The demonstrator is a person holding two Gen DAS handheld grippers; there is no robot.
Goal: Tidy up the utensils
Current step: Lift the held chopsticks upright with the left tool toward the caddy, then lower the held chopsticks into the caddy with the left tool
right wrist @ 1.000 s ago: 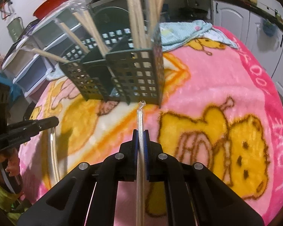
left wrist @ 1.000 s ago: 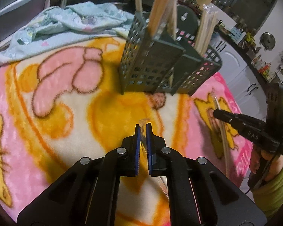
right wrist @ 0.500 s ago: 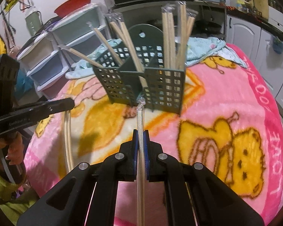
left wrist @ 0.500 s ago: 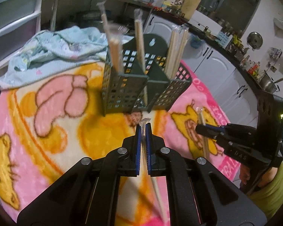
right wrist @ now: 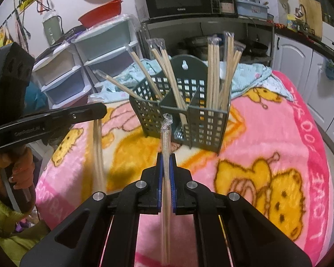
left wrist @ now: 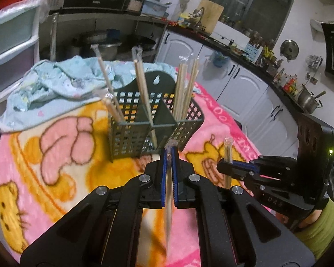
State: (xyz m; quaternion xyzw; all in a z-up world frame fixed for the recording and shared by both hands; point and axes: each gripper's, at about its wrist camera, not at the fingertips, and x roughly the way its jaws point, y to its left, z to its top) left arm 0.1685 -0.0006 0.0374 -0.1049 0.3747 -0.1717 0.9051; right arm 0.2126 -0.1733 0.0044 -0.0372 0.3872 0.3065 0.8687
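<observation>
Now both tongs grip wrapped chopsticks: left tongs (left wrist: 169, 155) pinch one pair (left wrist: 168, 200), right tongs (right wrist: 166, 158) another (right wrist: 166, 178); the basket (right wrist: 202, 122) stands just ahead of both.

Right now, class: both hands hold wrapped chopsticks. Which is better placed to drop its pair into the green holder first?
Probably the right gripper: its chopsticks line up with the holder straight ahead, about as the left gripper's do, so it is close.

Both the left gripper (left wrist: 169, 155) and right gripper (right wrist: 166, 158) point downward, fingers (right wrist: 159, 173) pinched together.
</observation>
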